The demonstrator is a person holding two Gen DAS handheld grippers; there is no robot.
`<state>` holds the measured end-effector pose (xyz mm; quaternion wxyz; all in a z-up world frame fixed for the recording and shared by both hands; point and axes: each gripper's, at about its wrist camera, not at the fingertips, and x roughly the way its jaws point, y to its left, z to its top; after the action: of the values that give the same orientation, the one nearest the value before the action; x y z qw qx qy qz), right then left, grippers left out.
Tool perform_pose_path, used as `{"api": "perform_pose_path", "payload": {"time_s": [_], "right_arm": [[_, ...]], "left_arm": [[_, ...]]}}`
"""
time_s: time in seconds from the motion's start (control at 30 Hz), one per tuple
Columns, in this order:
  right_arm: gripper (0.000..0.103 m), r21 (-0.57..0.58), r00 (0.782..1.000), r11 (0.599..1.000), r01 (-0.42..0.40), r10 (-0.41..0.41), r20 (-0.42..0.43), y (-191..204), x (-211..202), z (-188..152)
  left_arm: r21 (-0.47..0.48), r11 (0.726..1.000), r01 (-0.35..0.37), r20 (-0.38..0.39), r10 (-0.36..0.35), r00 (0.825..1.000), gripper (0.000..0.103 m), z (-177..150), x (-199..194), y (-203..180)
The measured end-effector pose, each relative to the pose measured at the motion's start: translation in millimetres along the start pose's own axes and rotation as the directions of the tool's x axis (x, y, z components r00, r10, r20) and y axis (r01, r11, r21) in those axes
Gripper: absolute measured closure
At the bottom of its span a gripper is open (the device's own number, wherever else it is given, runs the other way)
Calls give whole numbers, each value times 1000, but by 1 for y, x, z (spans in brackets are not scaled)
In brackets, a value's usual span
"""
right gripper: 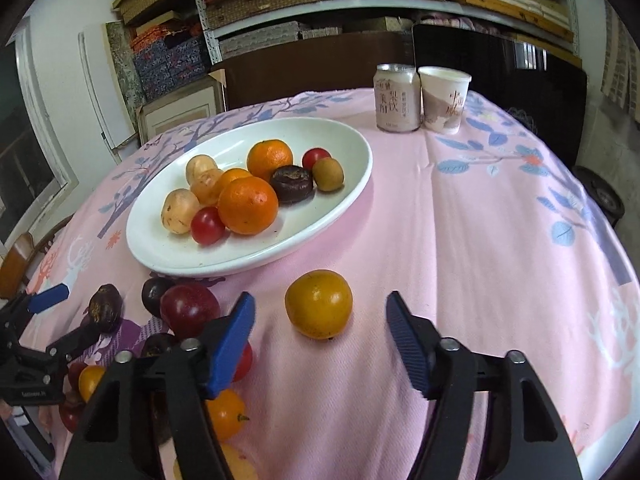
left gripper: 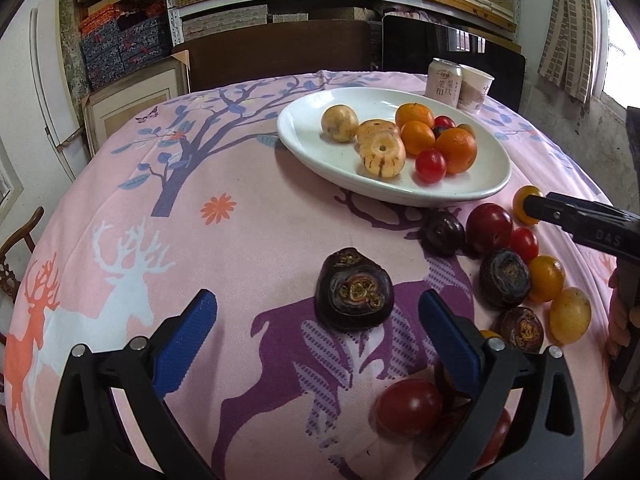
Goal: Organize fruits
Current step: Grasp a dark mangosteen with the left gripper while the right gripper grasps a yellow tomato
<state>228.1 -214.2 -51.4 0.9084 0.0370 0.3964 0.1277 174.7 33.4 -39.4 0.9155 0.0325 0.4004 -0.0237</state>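
Blue-padded jaws of our right gripper stand apart around a round yellow-orange fruit on the pink printed tablecloth, not touching it. Our left gripper, jaws apart, frames a dark wrinkled fruit. Beyond sits the white oval ceramic plate holding oranges and red tomatoes.

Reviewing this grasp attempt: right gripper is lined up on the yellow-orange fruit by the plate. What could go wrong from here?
1. The round yellow-orange fruit sits free between the right gripper pads; an off-centre squeeze could send it rolling on the tablecloth.
2. The white plate is already crowded, so a drop could knock the orange or cherry tomato.
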Motion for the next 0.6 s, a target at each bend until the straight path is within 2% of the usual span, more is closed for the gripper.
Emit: {"api": "perform_pose_path", "payload": {"time_s": [0.03, 0.07, 0.17, 0.3, 0.47, 0.53, 0.6], "right_arm": [[65, 12, 999, 1000, -15, 16, -29, -3, 6, 0], [66, 22, 998, 999, -32, 33, -44, -3, 9, -1], [66, 21, 999, 999, -45, 45, -22, -3, 1, -3], [66, 8, 998, 998, -62, 62, 4, 2, -11, -6], [66, 20, 998, 998, -62, 62, 4, 0, -13, -7], [66, 27, 998, 998, -63, 62, 6, -1, -14, -7], [66, 32, 998, 997, -63, 63, 6, -2, -15, -6]], "left_arm": [[1, 1000, 2, -2, -2, 1000, 4, 0, 0, 0], [2, 1000, 4, -3, -4, 1000, 4, 0, 1, -1], [3, 1000, 15, 3, -15, 1000, 4, 0, -1, -1], [-16, 997, 69, -1, -69, 998, 4, 2, 1, -2], [-40, 996, 81, -22, -82, 996, 5, 6, 10, 0], [-49, 996, 75, -33, -76, 997, 10, 7, 13, 1], [-55, 996, 75, -54, -78, 995, 28, 7, 17, 2]]}}
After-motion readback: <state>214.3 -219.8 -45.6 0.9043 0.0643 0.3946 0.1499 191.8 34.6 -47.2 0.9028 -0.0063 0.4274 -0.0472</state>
